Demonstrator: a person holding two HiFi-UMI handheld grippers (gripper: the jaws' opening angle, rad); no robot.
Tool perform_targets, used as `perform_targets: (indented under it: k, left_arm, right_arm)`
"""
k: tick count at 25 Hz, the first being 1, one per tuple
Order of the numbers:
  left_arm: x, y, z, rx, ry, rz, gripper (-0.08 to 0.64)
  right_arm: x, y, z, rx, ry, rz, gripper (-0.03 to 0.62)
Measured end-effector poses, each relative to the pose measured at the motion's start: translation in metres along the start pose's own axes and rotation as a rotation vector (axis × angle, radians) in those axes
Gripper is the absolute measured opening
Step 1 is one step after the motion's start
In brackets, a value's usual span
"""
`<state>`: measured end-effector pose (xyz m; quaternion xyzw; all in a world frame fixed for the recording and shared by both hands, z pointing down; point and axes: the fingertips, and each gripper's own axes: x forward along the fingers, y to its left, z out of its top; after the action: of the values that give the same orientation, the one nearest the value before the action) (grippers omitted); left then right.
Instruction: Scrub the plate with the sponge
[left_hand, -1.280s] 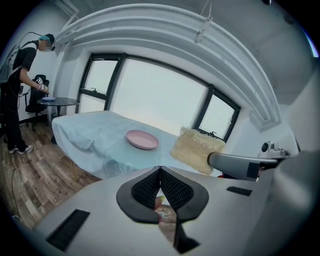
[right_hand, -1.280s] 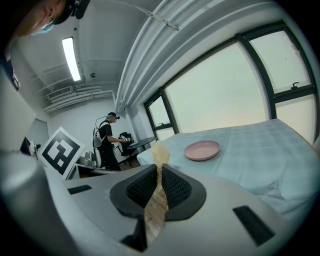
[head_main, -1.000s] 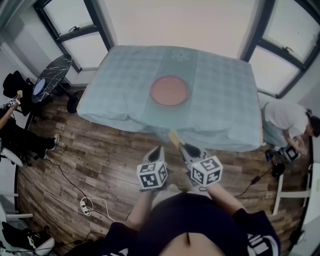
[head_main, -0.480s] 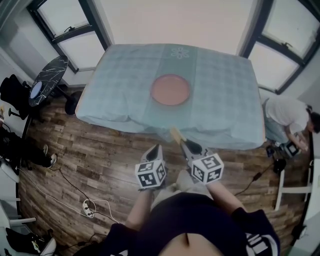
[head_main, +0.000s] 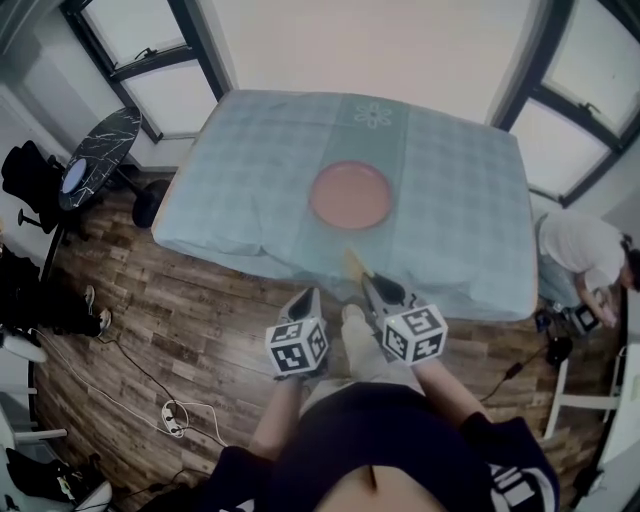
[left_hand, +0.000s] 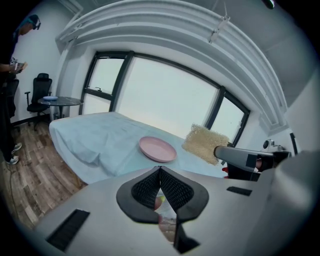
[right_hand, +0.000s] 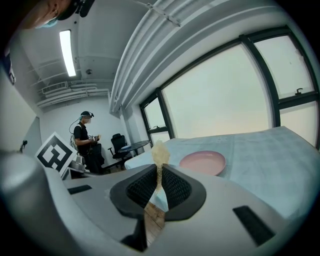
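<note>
1. A person stands at the near edge of a table (head_main: 455, 190) draped in a pale blue checked cloth. Both forearms are bent in front of the torso, and a gripper is held low in each hand.
2. The left gripper (head_main: 308, 298) points toward the table from over the wood floor (head_main: 190, 320). Its ribbed pads are pressed together at the tips with nothing between them.
3. The right gripper (head_main: 372, 286) is held just beside the left one and reaches slightly farther forward. Its tip is over the hanging front edge of the cloth.
4. The right gripper's jaws are pinched on the lower edge of a pale yellow sponge (head_main: 353, 265). The sponge stands up beyond the jaw tips, a thin slice seen edge-on from that gripper's own camera.
5. The pink plate (head_main: 351, 196) lies flat on the cloth near the middle of the table. It is bare and well apart from both grippers and from the sponge.
6. The two grippers are angled slightly toward each other, their marker cubes close to the person's waist.
7. Another person (right_hand: 85, 140) stands across the room near a dark office chair (right_hand: 118, 142) and a small round table (head_main: 100, 155).
</note>
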<state>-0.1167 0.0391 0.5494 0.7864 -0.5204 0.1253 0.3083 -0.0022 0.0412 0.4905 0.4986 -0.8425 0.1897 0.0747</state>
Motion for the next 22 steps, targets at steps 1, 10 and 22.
perform_targets:
  k: [1,10,22]
  left_arm:
    - [0.006,0.001,0.005,0.0,-0.002,0.002,0.009]
    - [0.063,0.012,0.052,-0.015,-0.002,0.014,0.008]
    - [0.133,0.024,0.093,-0.024,0.022,0.028,0.009]
  right_arm:
    - [0.007,-0.005,0.005,-0.005,-0.001,0.001,0.035]
    - [0.062,-0.044,0.043,-0.032,0.011,0.014,0.035]
    - [0.129,-0.098,0.075,-0.048,0.057,0.014,0.035]
